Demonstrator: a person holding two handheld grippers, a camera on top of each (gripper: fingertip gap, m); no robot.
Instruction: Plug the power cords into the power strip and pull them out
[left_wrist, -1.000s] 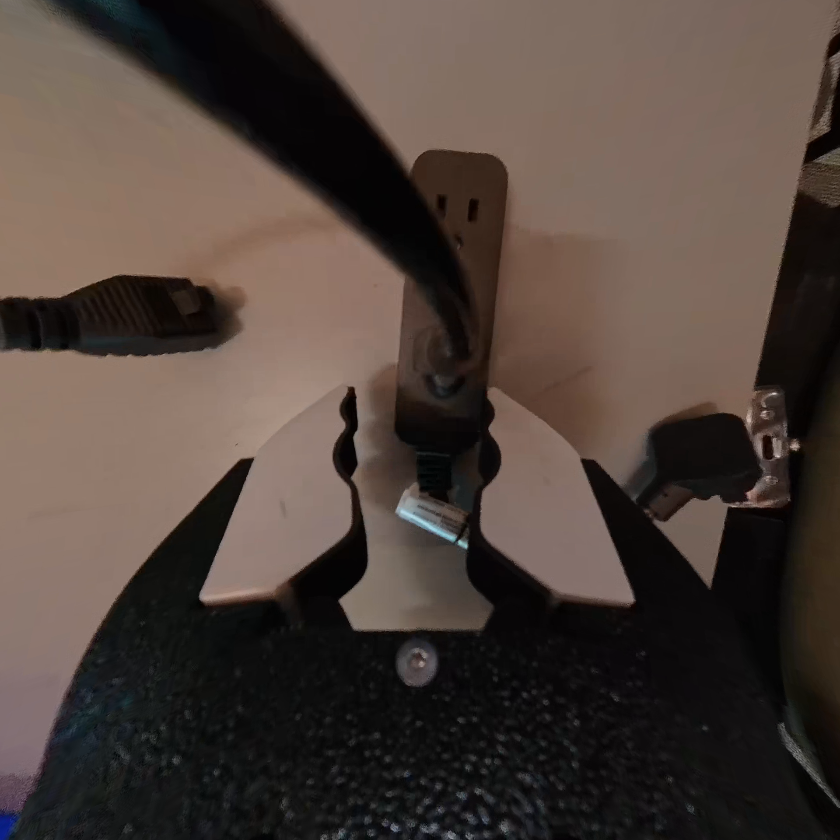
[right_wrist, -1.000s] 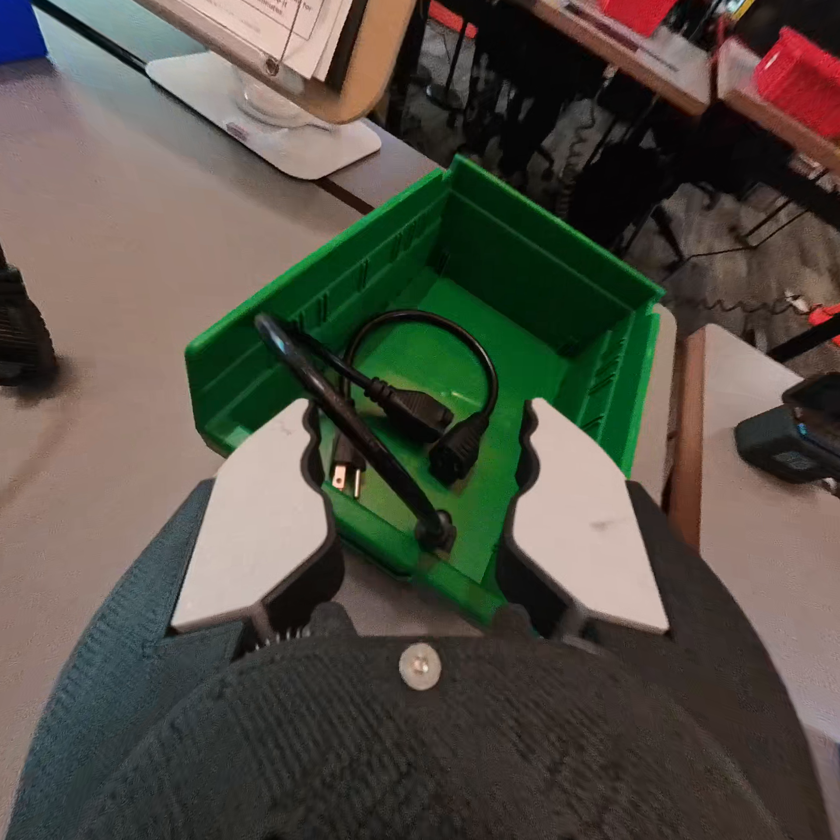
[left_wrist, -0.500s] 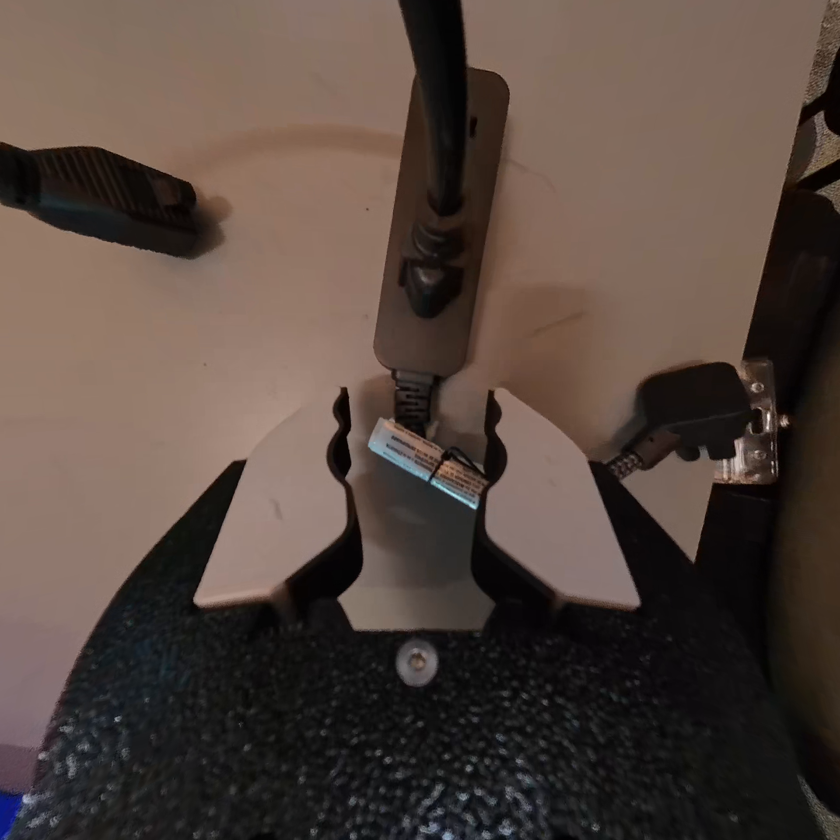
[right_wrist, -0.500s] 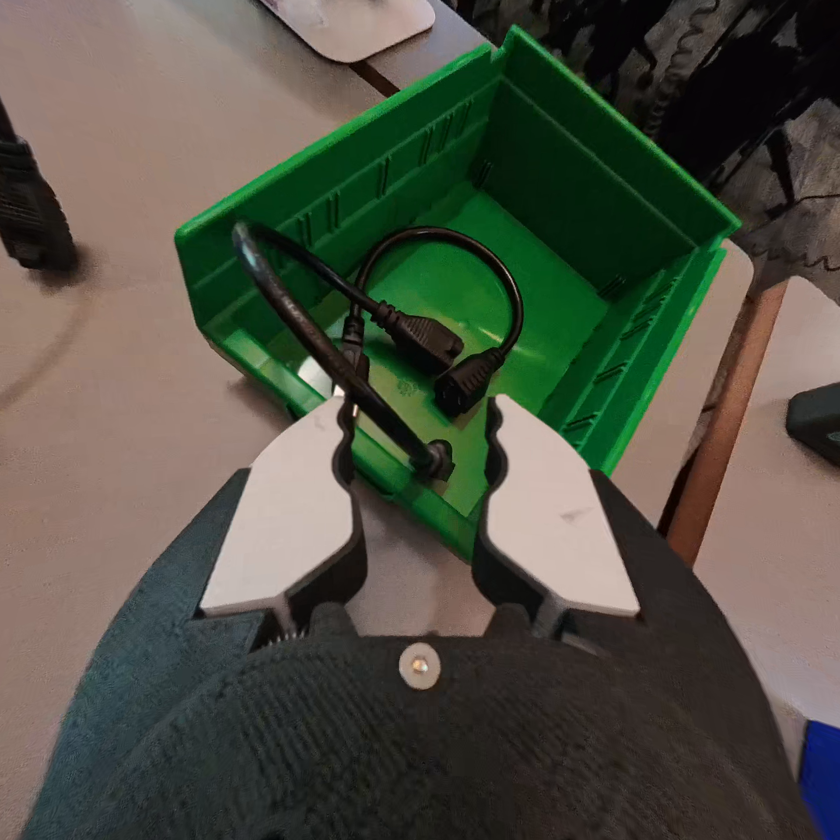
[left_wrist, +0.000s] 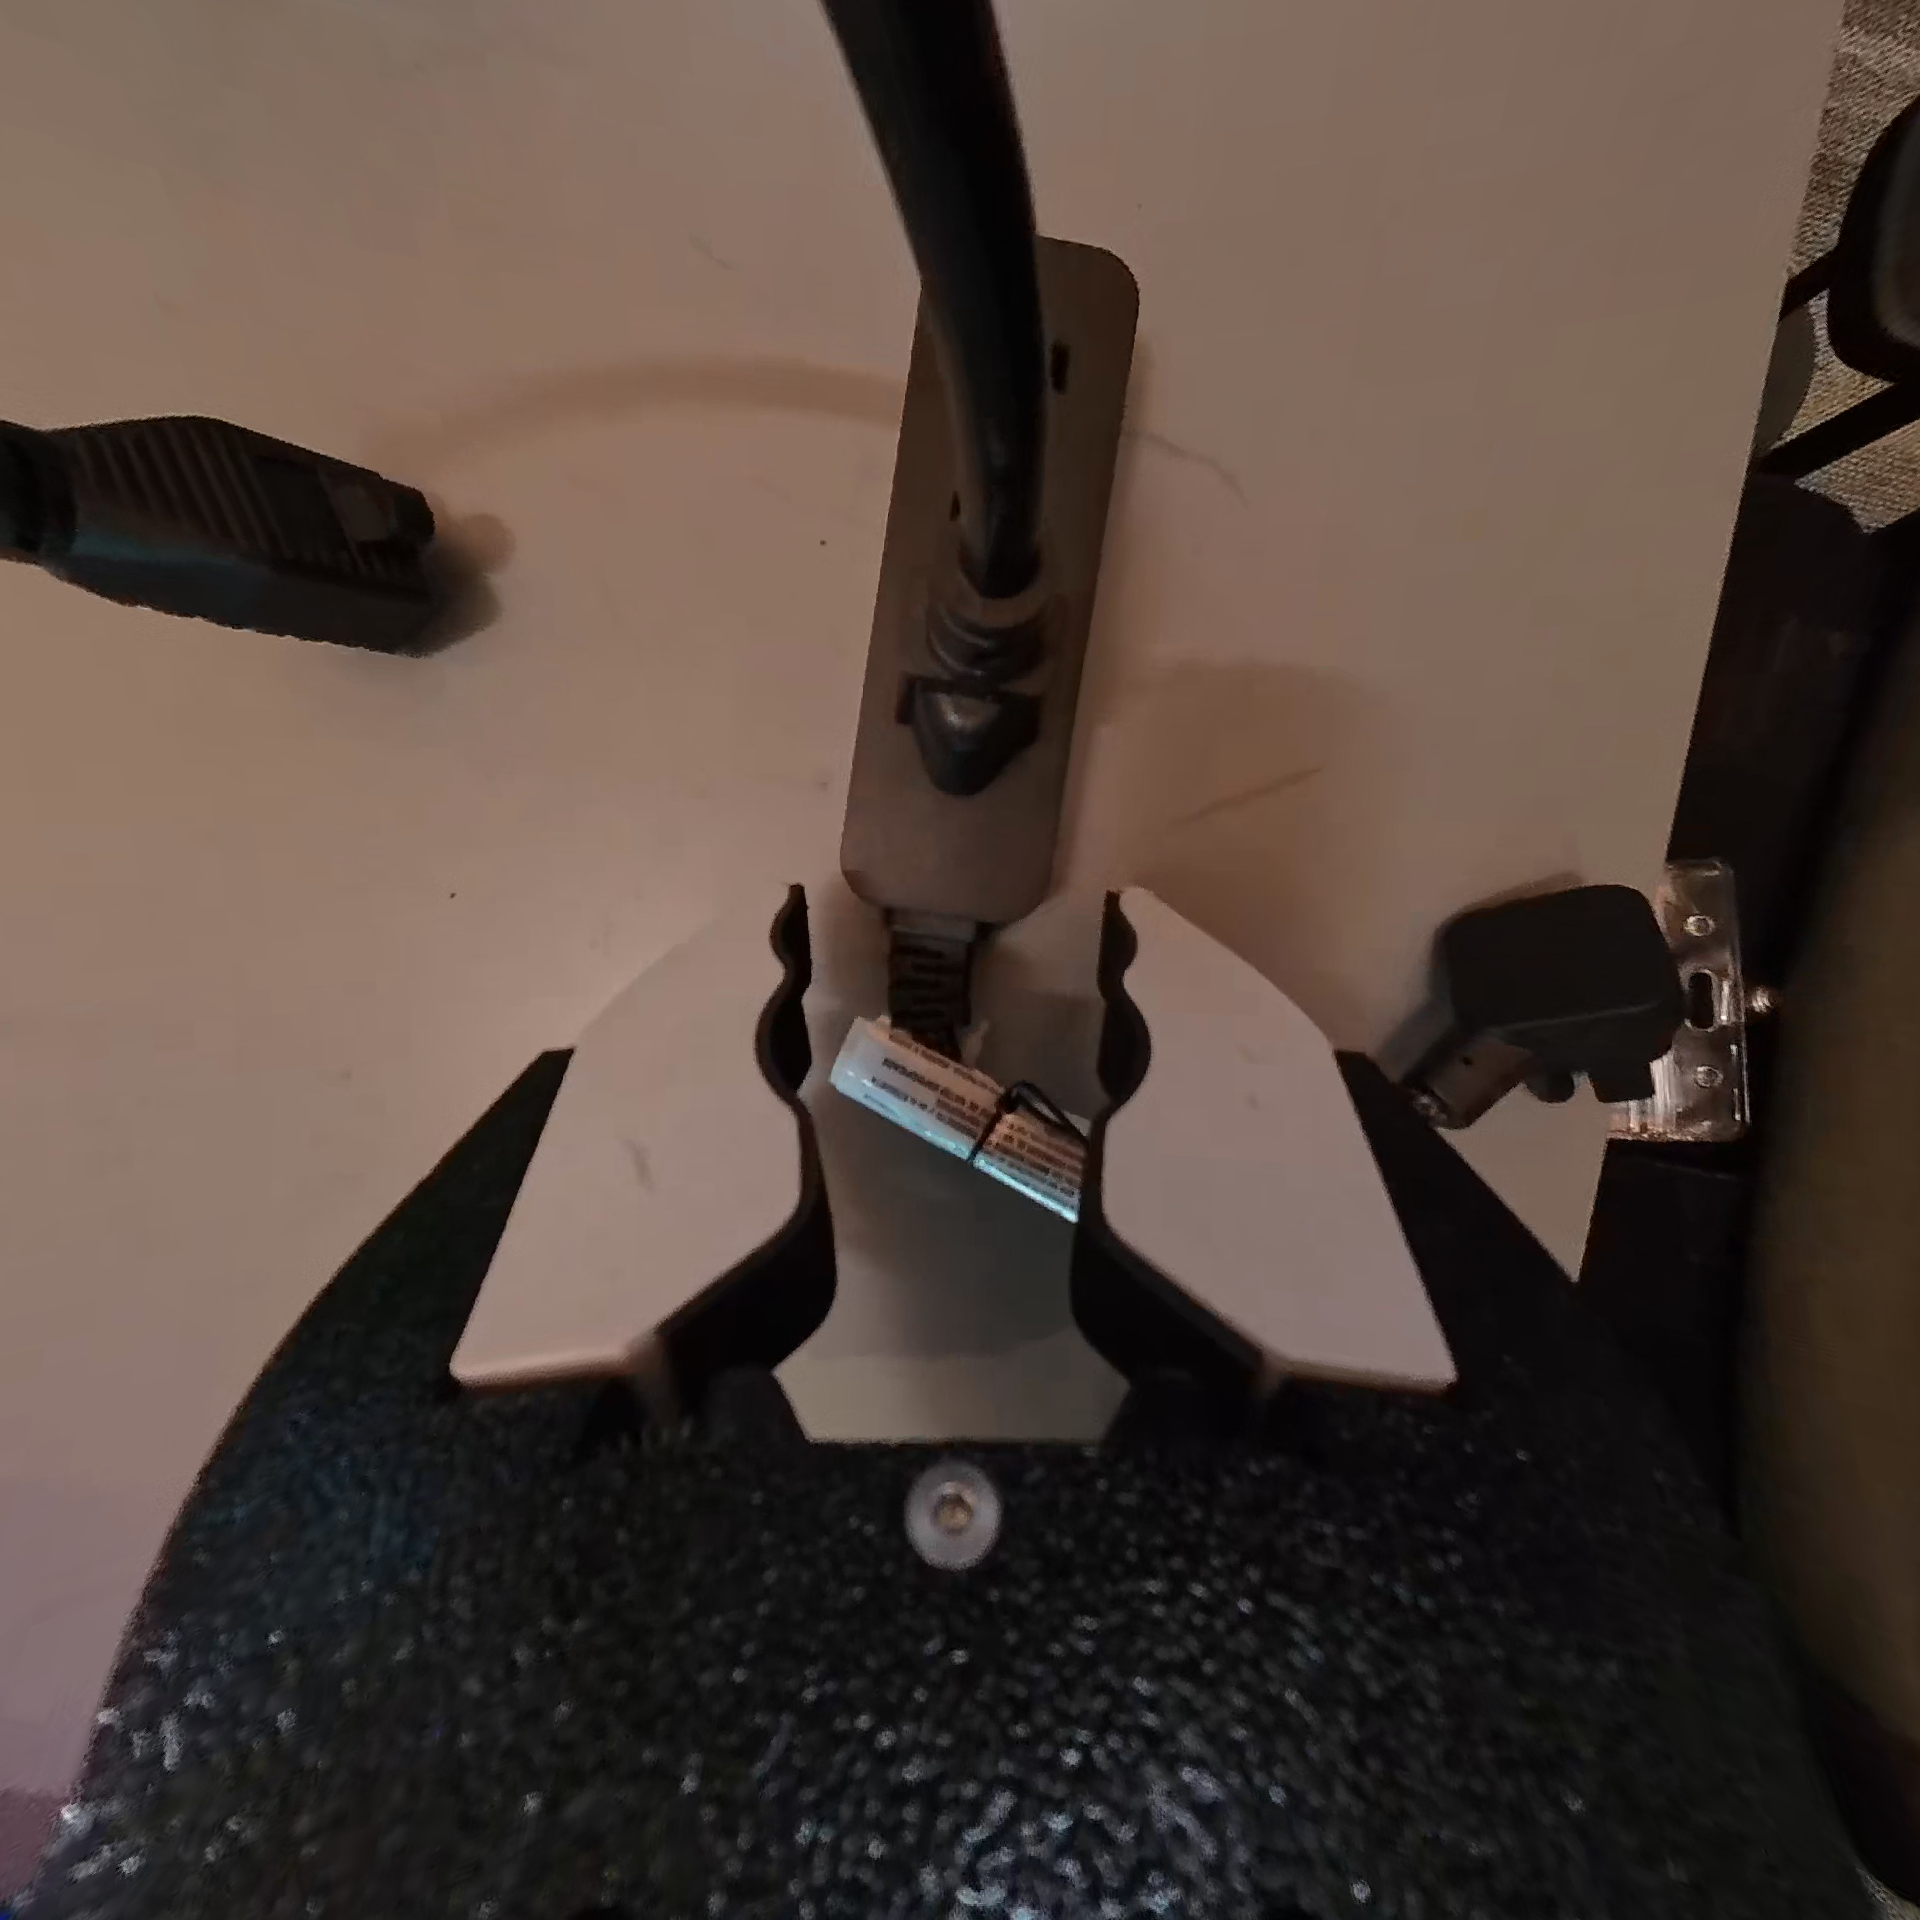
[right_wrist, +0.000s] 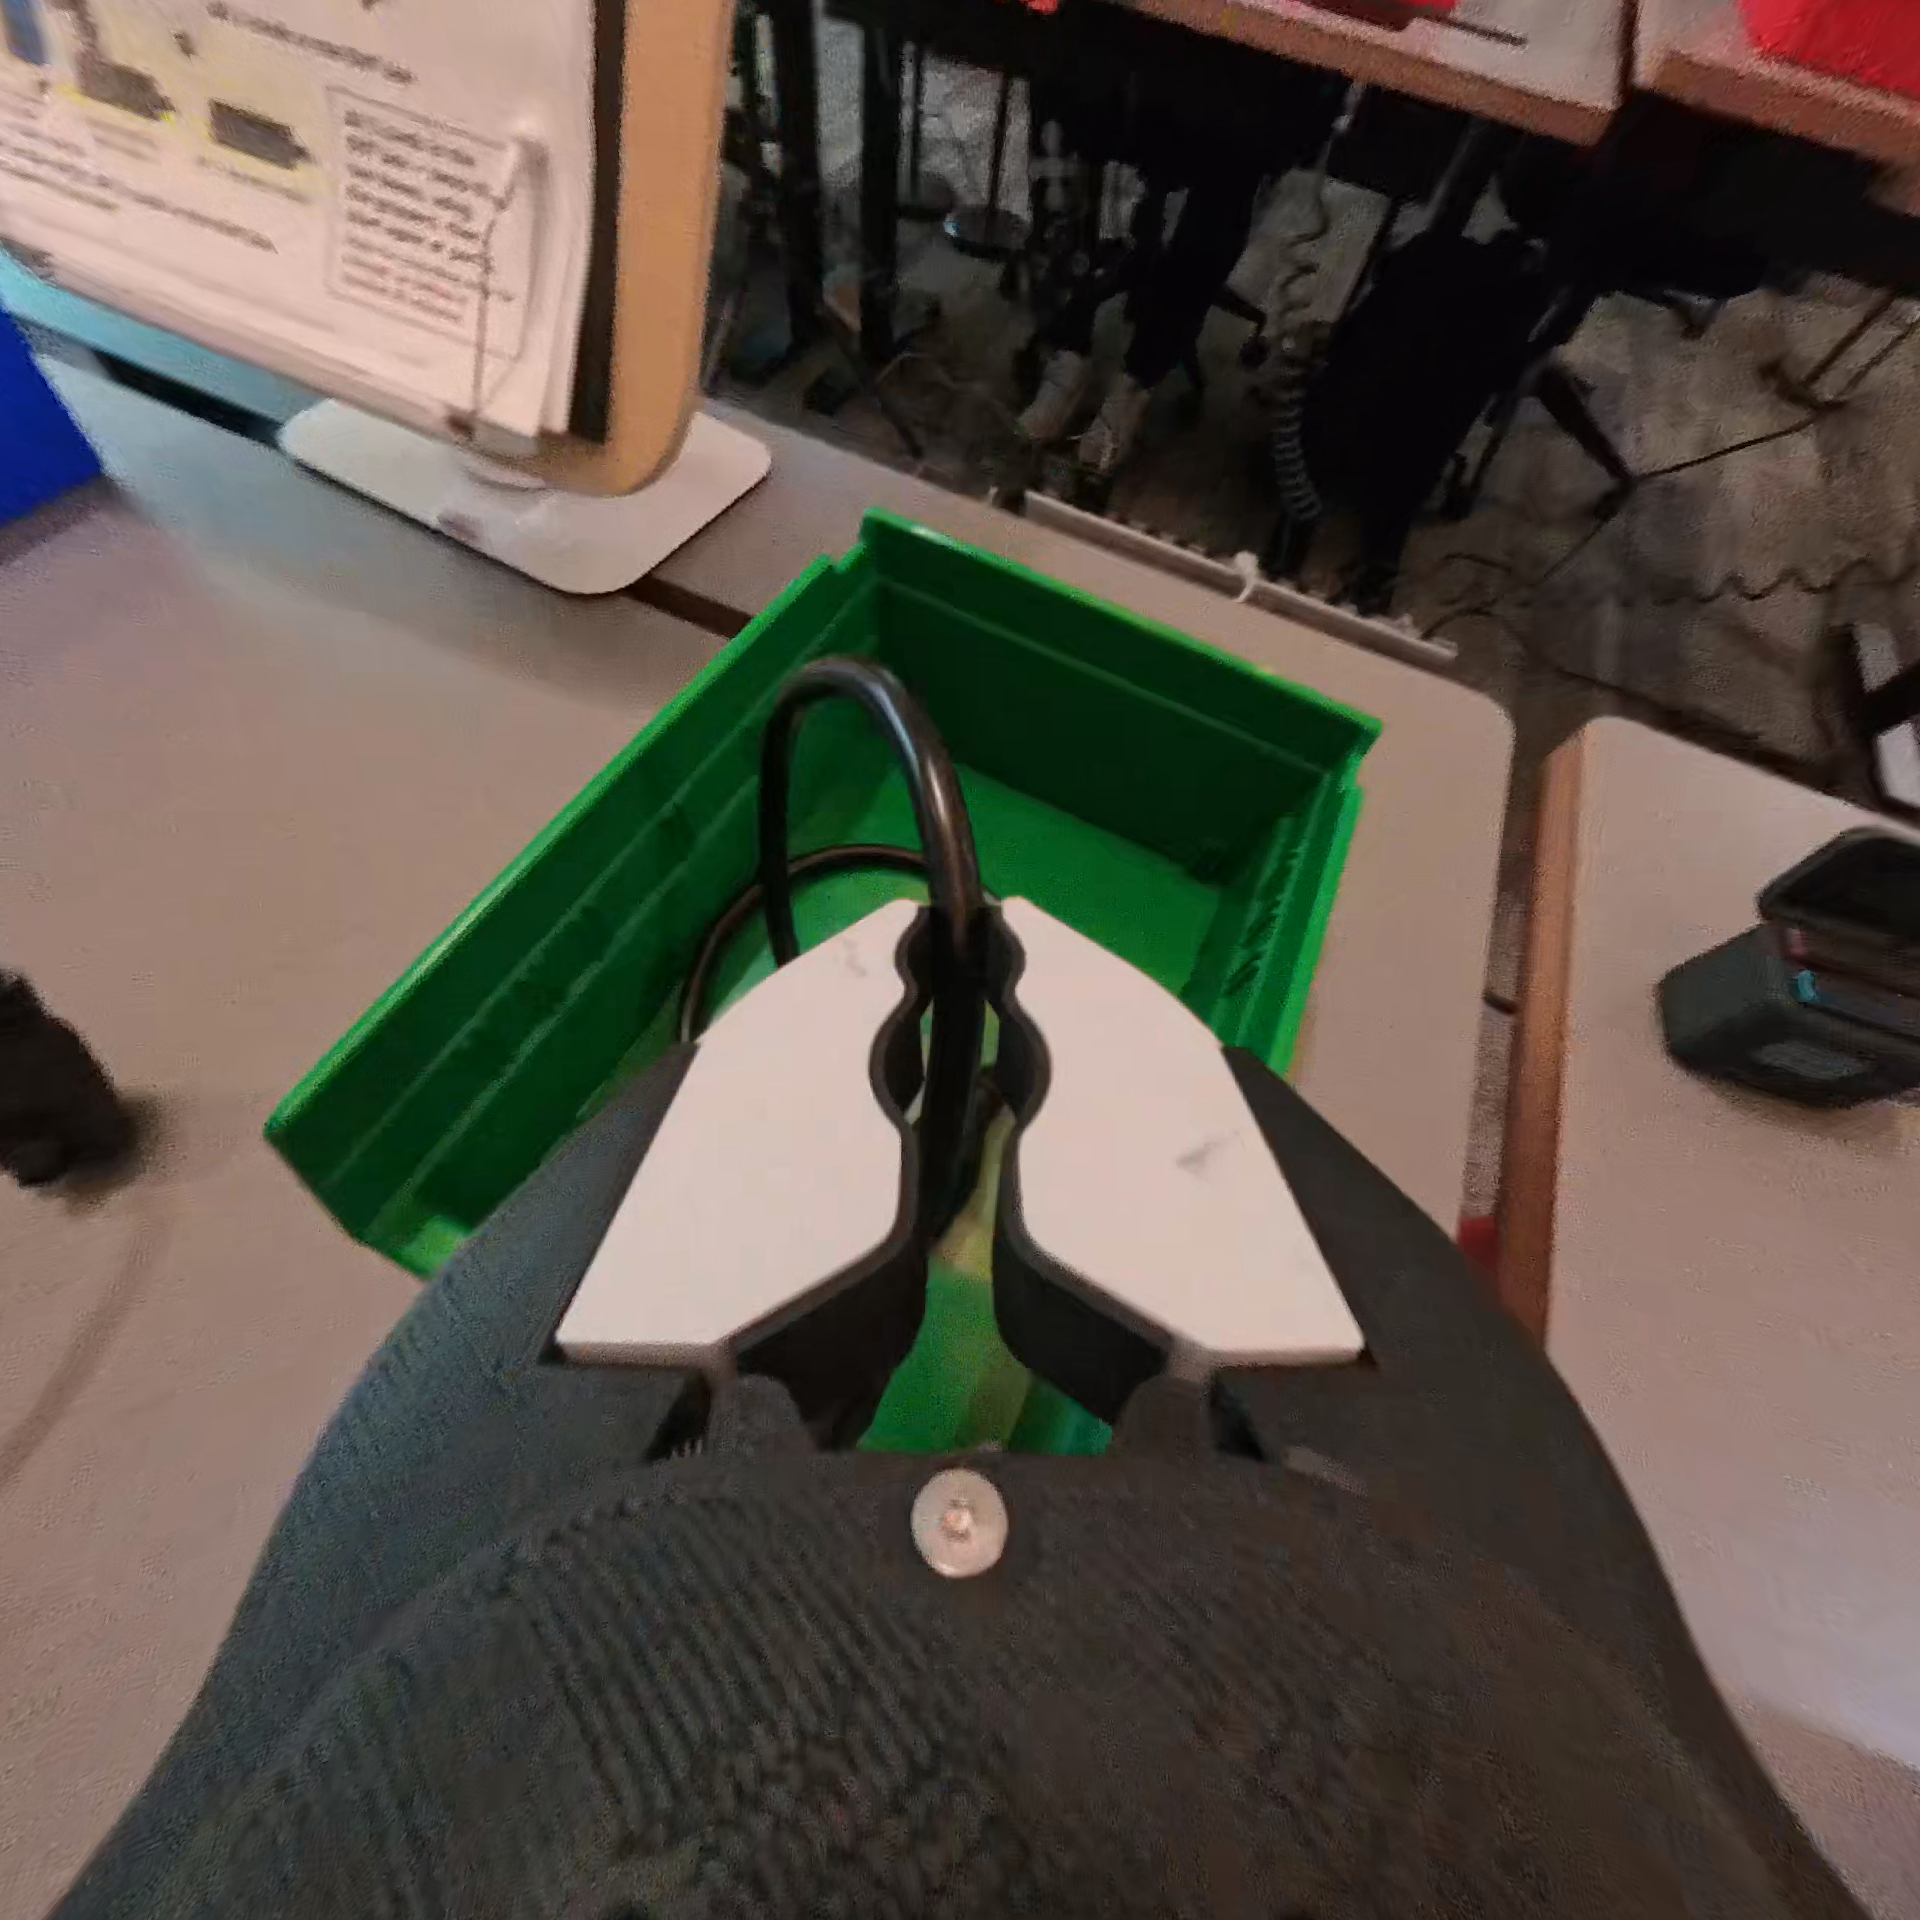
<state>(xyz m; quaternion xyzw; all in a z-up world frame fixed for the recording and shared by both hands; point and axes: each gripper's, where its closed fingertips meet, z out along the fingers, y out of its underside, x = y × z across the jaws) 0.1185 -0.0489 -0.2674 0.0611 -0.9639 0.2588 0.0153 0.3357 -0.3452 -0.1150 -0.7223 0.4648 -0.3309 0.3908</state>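
Observation:
In the left wrist view a dark grey power strip (left_wrist: 1081, 436) lies on the pale table with a black plug (left_wrist: 968, 717) in one of its sockets; its thick cord (left_wrist: 961, 208) rises out of the top of the view. My left gripper (left_wrist: 954, 914) is open just behind the strip's near end, around the strip's own cable (left_wrist: 927, 987) and a white tag (left_wrist: 956, 1117). In the right wrist view my right gripper (right_wrist: 958, 914) is shut on a black power cord (right_wrist: 951, 831), which loops up over the green bin (right_wrist: 1101, 665).
A loose black cord end (left_wrist: 234, 530) lies left of the strip. A black angled plug (left_wrist: 1548, 987) lies by a metal bracket (left_wrist: 1704, 1008) at the table's right edge. Beyond the bin stand a board with papers (right_wrist: 343, 187) and a dark device (right_wrist: 1808, 987). Across from one pair of fingers to the other is roughly 40 cm. My right tips are about 40 cm from the white tag (left_wrist: 956, 1117), my left tips only 4 cm.
My right gripper moved forward over the bin and shut on the black cord, lifting its loop. In the left wrist view the plugged cord swung upright and my left gripper drew back from the strip.

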